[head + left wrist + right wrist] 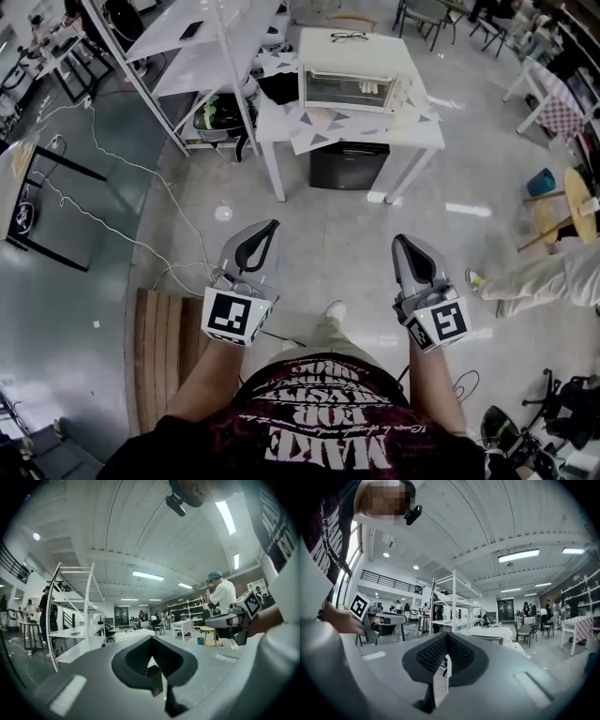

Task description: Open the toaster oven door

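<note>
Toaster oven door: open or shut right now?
Shut. The head view shows the toaster oven door upright and flush with the oven's front.

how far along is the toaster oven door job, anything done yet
Done: nothing; the toaster oven door looks shut, on the white table across the floor. In hand: nothing; left gripper and right gripper are both shut and empty. Left: walk over, take hold of the door, swing it open.

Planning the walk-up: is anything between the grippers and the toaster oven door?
Nothing visible does: only bare floor lies between the left gripper, the right gripper and the white table, where the toaster oven faces them.
</note>
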